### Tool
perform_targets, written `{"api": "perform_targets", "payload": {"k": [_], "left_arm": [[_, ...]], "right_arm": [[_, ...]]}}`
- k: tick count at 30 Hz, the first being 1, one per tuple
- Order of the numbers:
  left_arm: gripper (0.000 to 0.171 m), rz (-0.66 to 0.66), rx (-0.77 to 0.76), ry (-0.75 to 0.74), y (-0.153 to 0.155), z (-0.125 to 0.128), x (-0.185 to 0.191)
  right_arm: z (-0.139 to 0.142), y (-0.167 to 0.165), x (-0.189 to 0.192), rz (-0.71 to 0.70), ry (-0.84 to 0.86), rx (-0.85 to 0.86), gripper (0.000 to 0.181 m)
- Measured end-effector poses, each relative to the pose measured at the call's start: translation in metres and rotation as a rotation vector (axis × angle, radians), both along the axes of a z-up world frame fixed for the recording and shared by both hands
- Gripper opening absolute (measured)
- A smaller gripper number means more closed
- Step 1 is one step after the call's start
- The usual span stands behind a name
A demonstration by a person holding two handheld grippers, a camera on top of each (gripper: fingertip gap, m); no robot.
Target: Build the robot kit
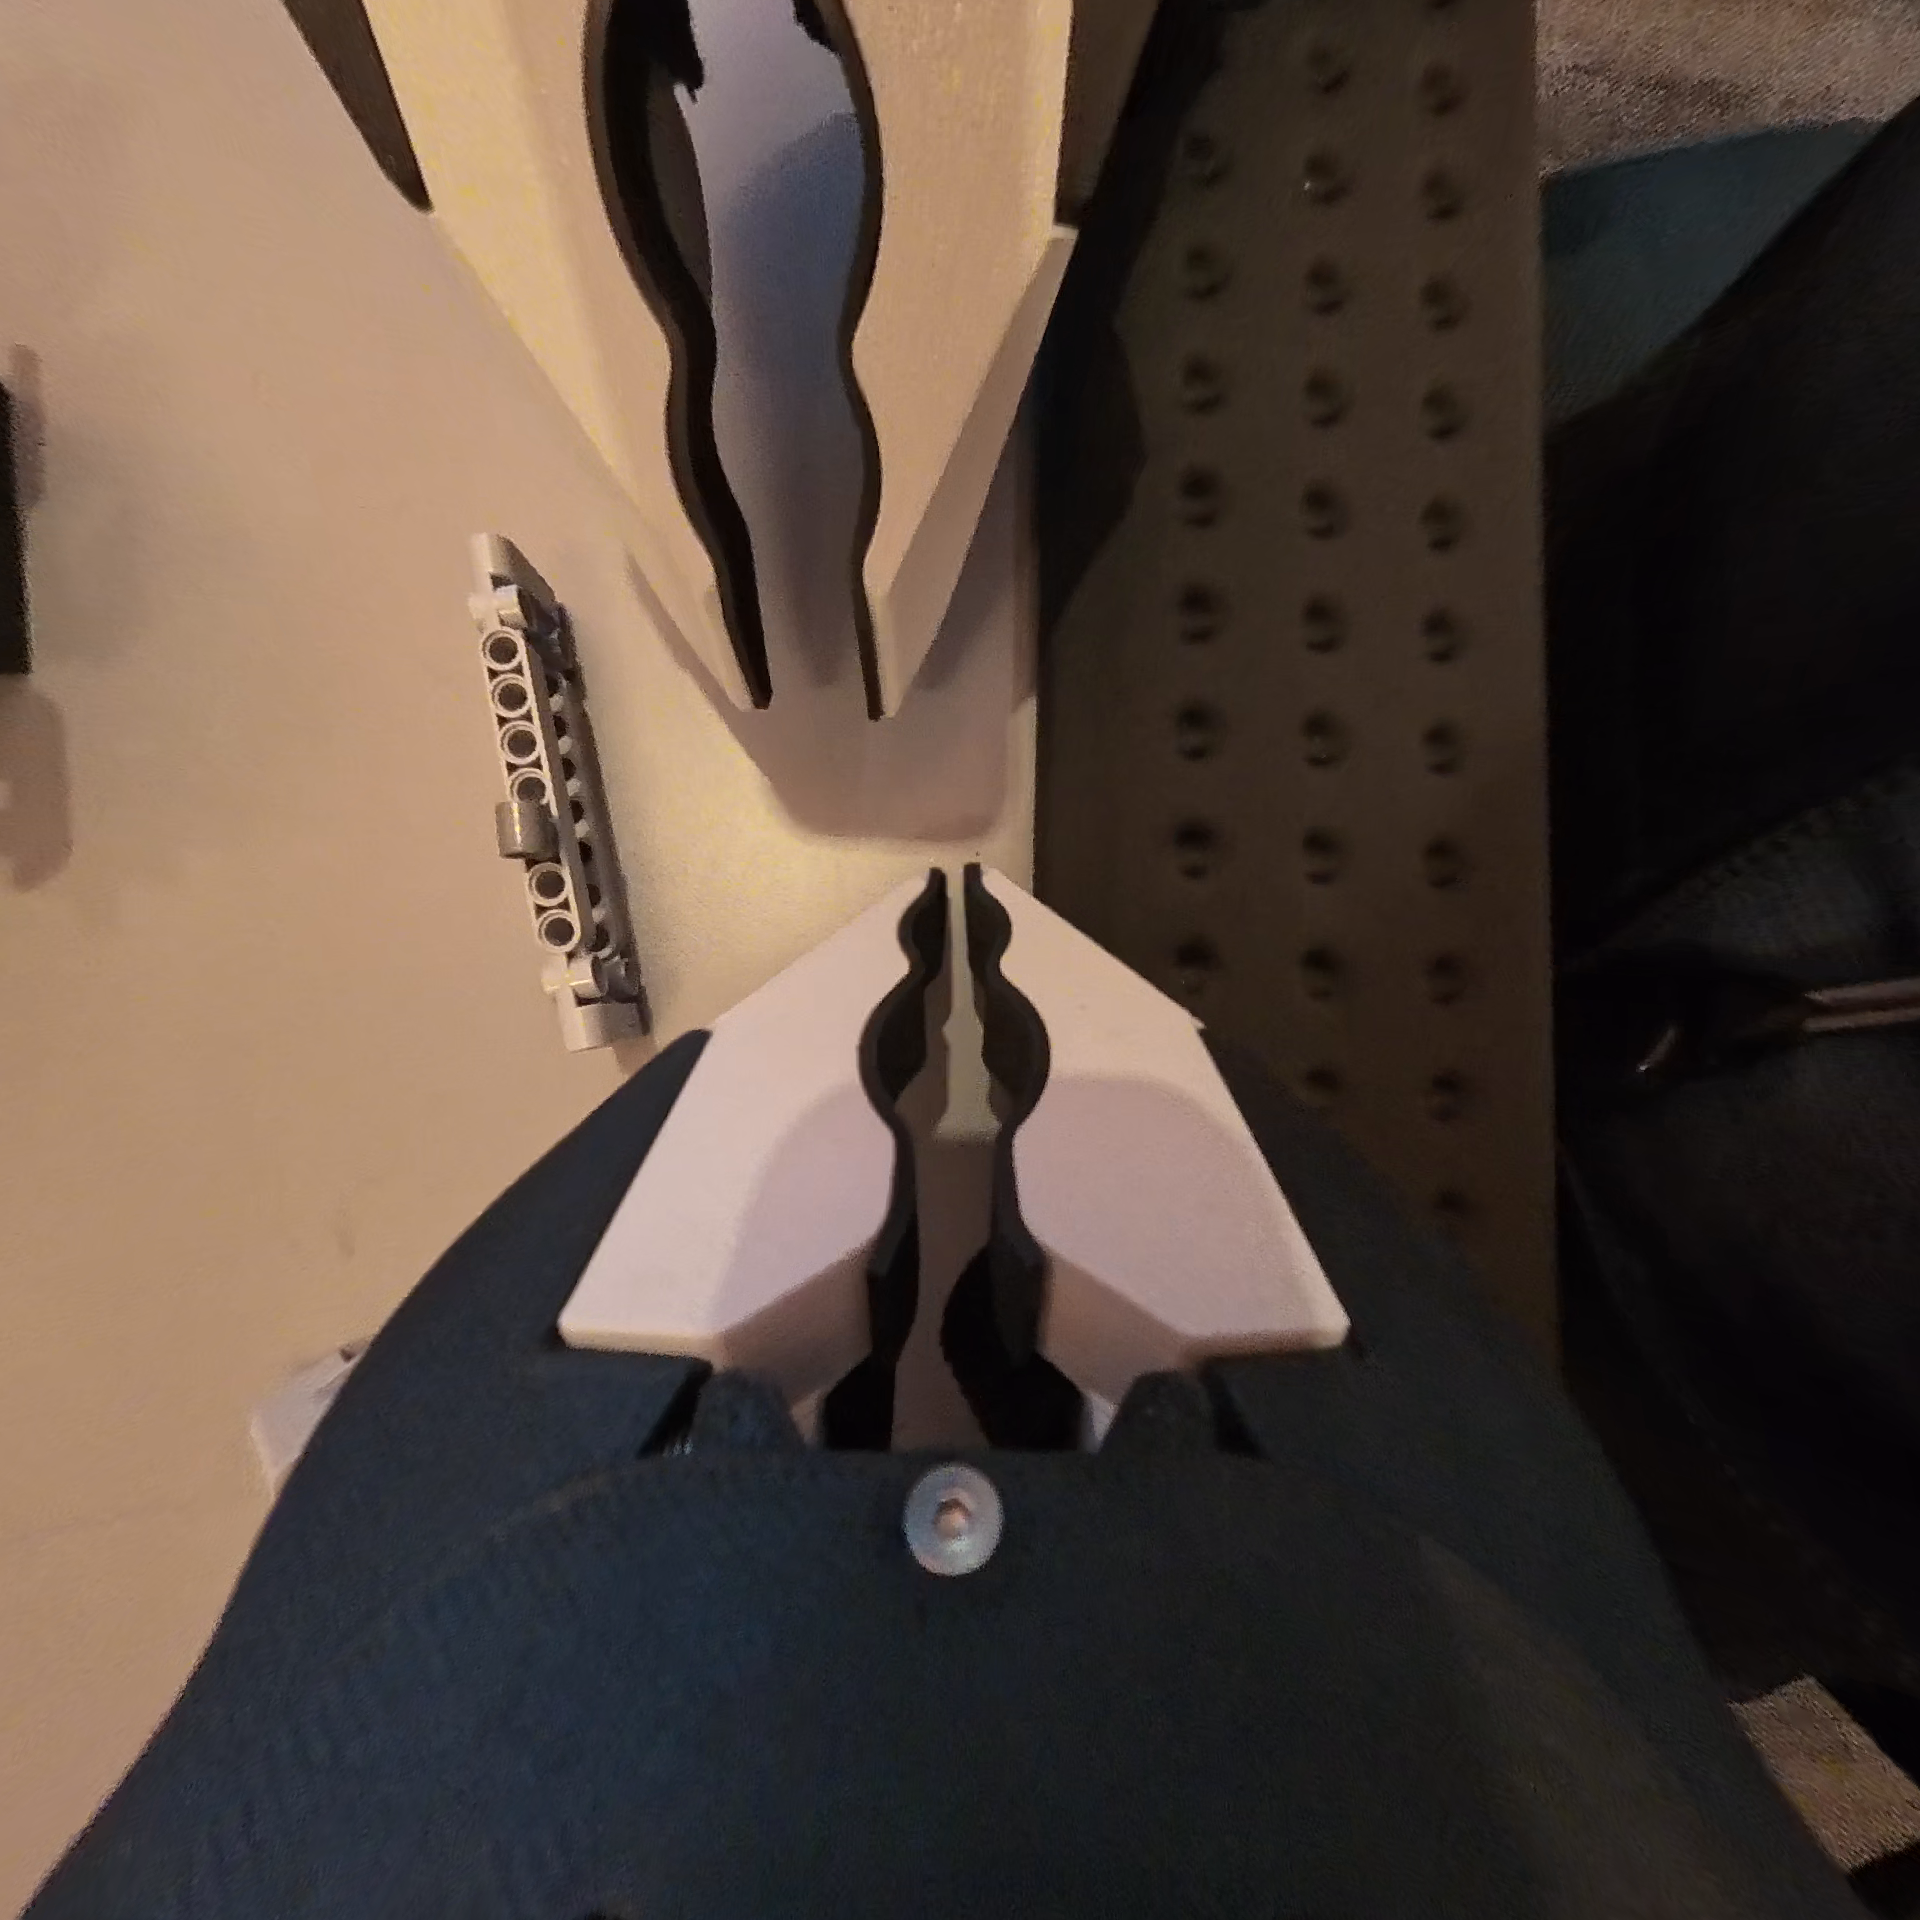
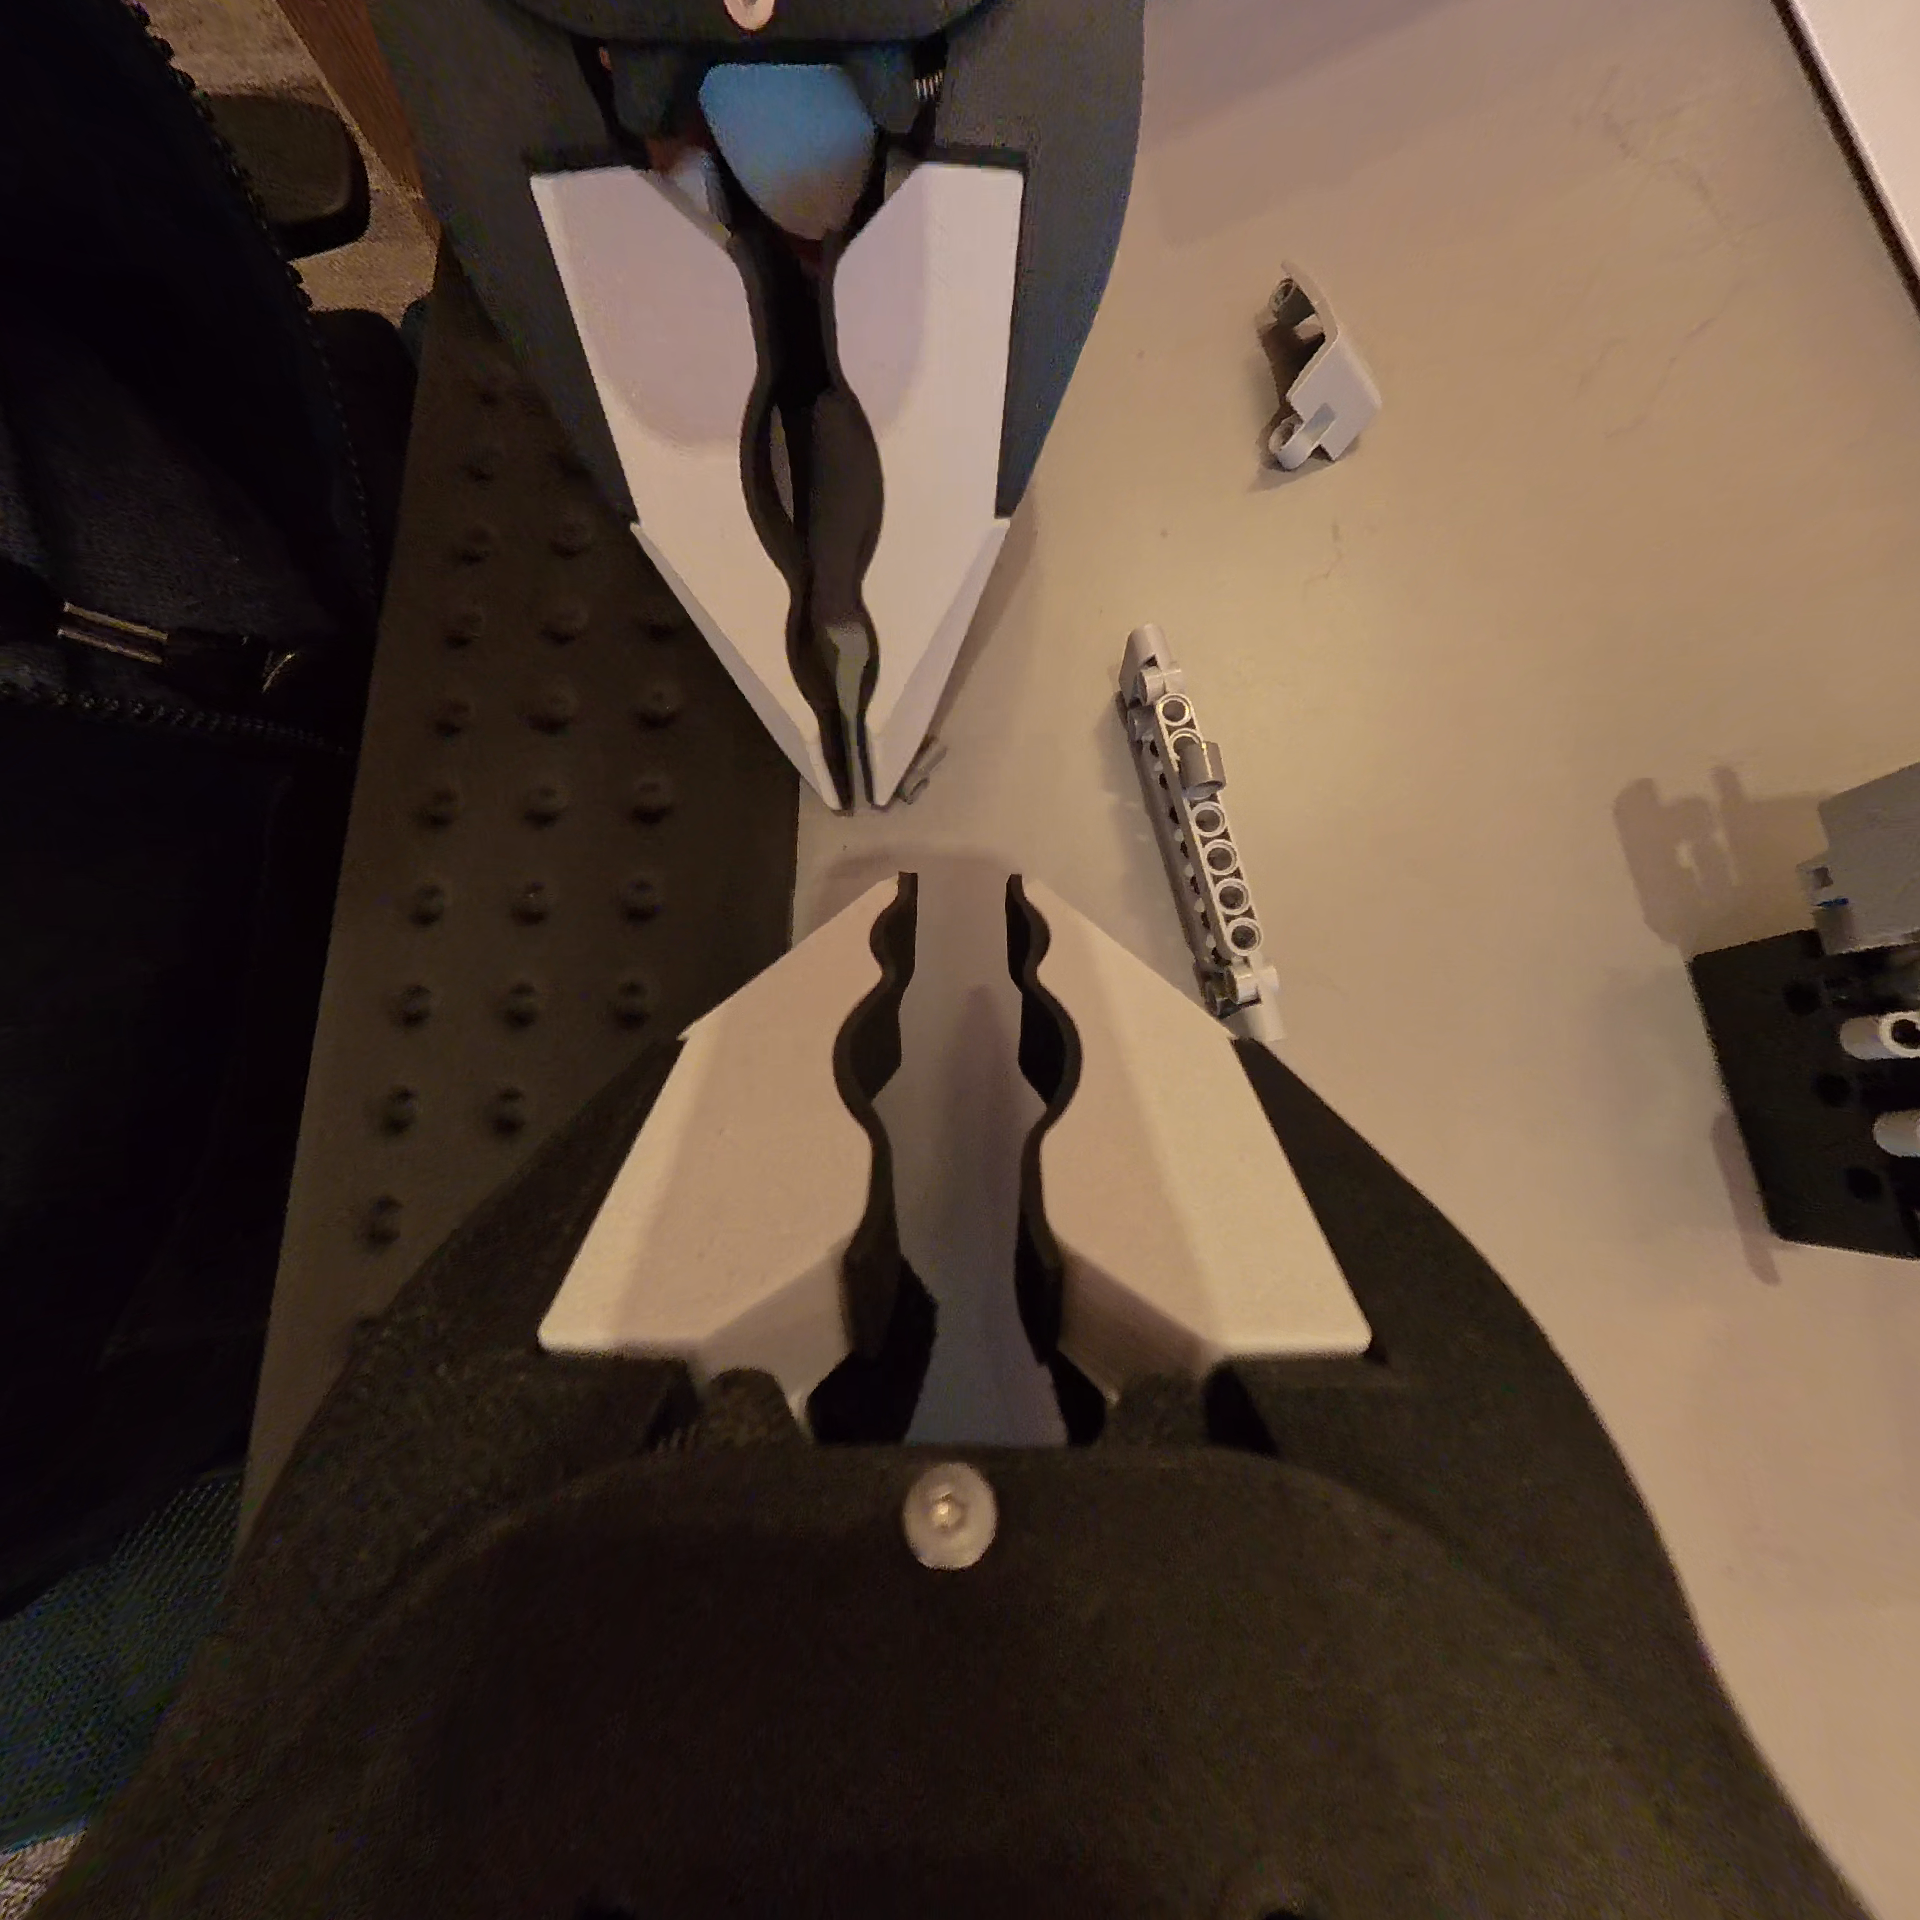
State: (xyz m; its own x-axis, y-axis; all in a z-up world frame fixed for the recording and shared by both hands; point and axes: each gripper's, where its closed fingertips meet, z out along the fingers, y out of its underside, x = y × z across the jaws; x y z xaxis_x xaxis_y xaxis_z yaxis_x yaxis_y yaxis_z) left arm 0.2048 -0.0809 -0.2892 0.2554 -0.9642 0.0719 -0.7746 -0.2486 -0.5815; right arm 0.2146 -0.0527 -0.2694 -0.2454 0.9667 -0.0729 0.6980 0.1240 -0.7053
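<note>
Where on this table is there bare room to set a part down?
Free: the table between the grey beam and the small grey bracket, and left of the beam in the left wrist view. Crowded: the strip where the left claw and right claw meet tip to tip beside the black studded plate.

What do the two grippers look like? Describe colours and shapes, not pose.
Both match: the left gripper and right gripper have black, grainy-textured bodies, each with a silver screw at centre. Jaws are white angular wedges, lined inside with wavy black padding.
</note>
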Motion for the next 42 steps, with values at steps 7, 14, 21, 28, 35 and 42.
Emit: {"api": "perform_targets", "payload": {"k": [7, 14, 21, 28, 35, 42], "left_arm": [[0.016, 0.052, 0.032, 0.003, 0.007, 0.009, -0.024], [0.007, 0.005, 0.033, 0.044, 0.008, -0.008, -0.016], [0.002, 0.049, -0.047, -0.047, 0.009, -0.005, -0.007], [0.002, 0.049, -0.283, -0.333, 0.001, 0.029, 0.006], [0.002, 0.005, -0.411, -0.503, -0.004, 0.052, 0.011], [0.002, -0.02, -0.465, -0.545, -0.008, 0.056, 0.015]], "right_arm": [[-0.004, -0.006, 0.0, 0.007, -0.02, -0.008, 0.017], [-0.005, -0.006, 0.0, 0.004, -0.02, -0.01, 0.016], [0.0, -0.01, -0.003, 0.048, 0.021, 0.051, 0.019], [0.016, -0.016, -0.004, 0.153, 0.139, 0.243, 0.022], [0.026, -0.028, -0.002, 0.262, 0.213, 0.397, 0.014], [0.033, -0.032, -0.002, 0.272, 0.245, 0.397, 0.007]]}}
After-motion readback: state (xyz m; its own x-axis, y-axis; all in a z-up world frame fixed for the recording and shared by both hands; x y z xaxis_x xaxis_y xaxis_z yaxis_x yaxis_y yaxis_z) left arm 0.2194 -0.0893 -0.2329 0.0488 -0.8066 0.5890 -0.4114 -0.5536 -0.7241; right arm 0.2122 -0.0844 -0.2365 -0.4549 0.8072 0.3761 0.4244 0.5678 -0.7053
